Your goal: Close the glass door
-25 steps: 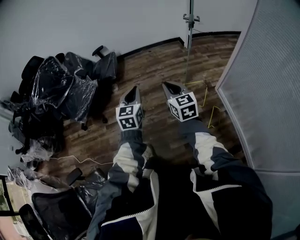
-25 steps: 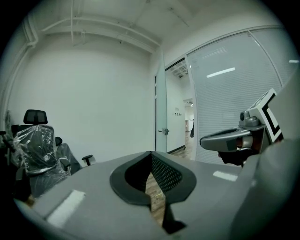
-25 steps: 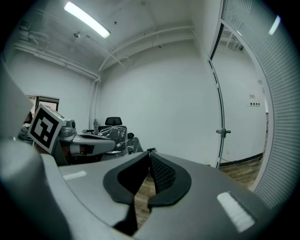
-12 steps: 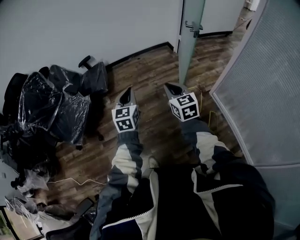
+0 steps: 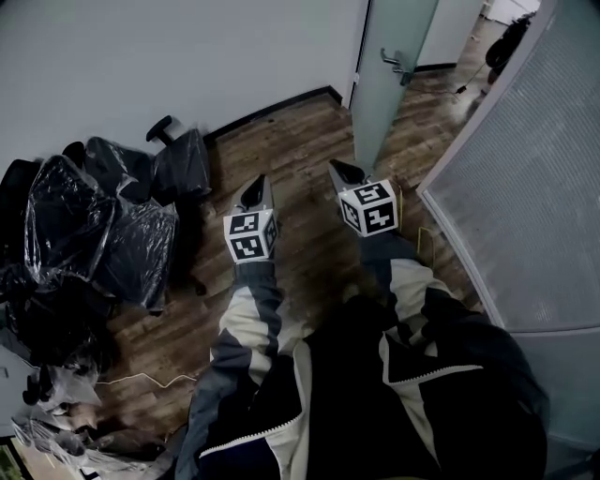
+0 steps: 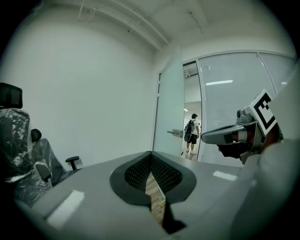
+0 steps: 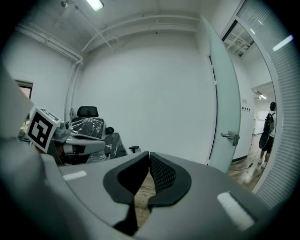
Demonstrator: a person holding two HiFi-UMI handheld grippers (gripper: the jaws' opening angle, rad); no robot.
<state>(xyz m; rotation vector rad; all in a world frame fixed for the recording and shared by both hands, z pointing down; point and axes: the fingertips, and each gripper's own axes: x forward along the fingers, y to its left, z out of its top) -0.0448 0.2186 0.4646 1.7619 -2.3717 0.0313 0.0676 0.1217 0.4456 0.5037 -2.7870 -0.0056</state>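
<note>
The head view is dim and greyish. The wood floor (image 5: pixel 300 141) reads dark, and the plastic over the chairs (image 5: pixel 84 225) catches small glints. The glass door (image 5: pixel 412 37) and the gap beside it are paler. Both gripper views are bright and evenly lit, and a ceiling lamp (image 7: pixel 95 4) glares at the right one's top edge. They bulge like a fisheye, with black corners. Close to the lens, the left gripper (image 6: pixel 151 153) and right gripper (image 7: pixel 149 153) look soft.

Frosted pale-green glass door (image 5: pixel 386 112), matt; metal lever handle (image 5: pixel 395 64). Dark wood-plank floor (image 5: pixel 300 141), low sheen. Black chairs (image 5: pixel 103 225) wrapped in glossy clear plastic.
</note>
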